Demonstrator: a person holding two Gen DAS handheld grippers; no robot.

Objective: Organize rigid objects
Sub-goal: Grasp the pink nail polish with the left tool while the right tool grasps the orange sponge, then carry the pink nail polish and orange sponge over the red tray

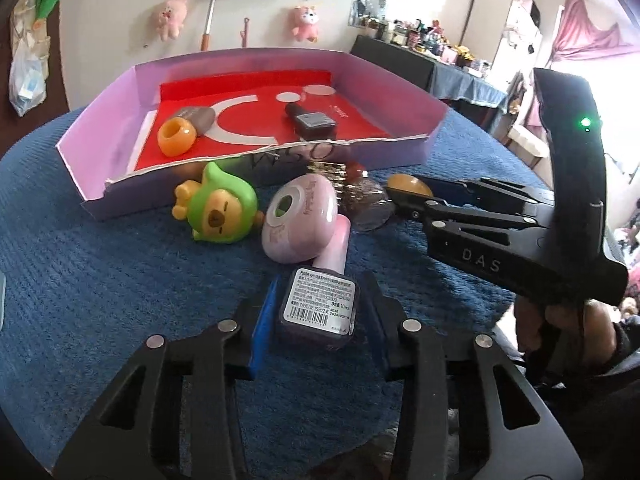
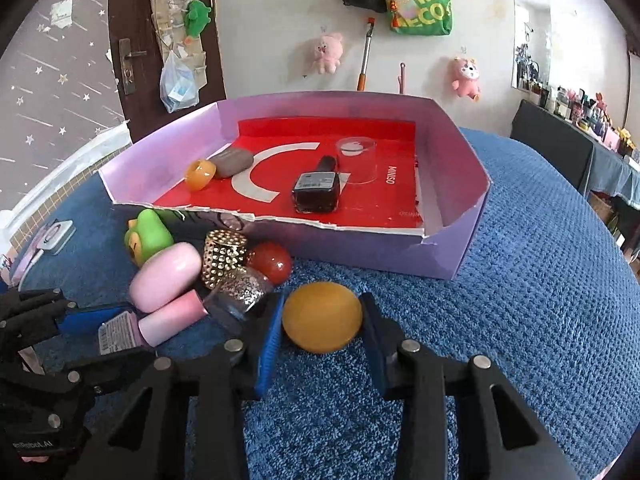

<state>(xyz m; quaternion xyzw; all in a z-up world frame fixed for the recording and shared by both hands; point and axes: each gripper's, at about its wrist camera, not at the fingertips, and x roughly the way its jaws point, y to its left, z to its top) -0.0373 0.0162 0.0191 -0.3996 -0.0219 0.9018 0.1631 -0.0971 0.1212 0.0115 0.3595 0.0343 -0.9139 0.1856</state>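
1. The left gripper (image 1: 318,312) is clamped on a pink nail polish bottle (image 1: 320,304) that lies on the blue cloth (image 1: 120,280); both pads press the bottle's labelled body, its pink cap pointing toward 12 o'clock in the left wrist view.
2. The right gripper (image 2: 322,320) is closed on a yellow egg-shaped piece (image 2: 322,318), one pad against each side of it, low over the cloth.
3. In the left wrist view the right gripper enters from 3 o'clock, with the yellow piece at its tips and a hand (image 1: 560,320) on its handle.
4. A shallow purple box (image 2: 460,248) with a red liner sits at 12 o'clock from both grippers. Inside it lie an orange ring (image 2: 200,175), a grey stone (image 2: 232,162), a dark nail polish bottle (image 2: 318,186) and a clear cup (image 2: 357,158).
5. Just before the box's torn front wall, at 10 o'clock from the right gripper, lie a green duck toy (image 2: 148,236), a pink oval case (image 2: 166,276), a gold studded cap (image 2: 224,258), a glitter bottle (image 2: 240,294) and a red ball (image 2: 272,262), packed close together.
6. The pink case touches the held bottle's cap.
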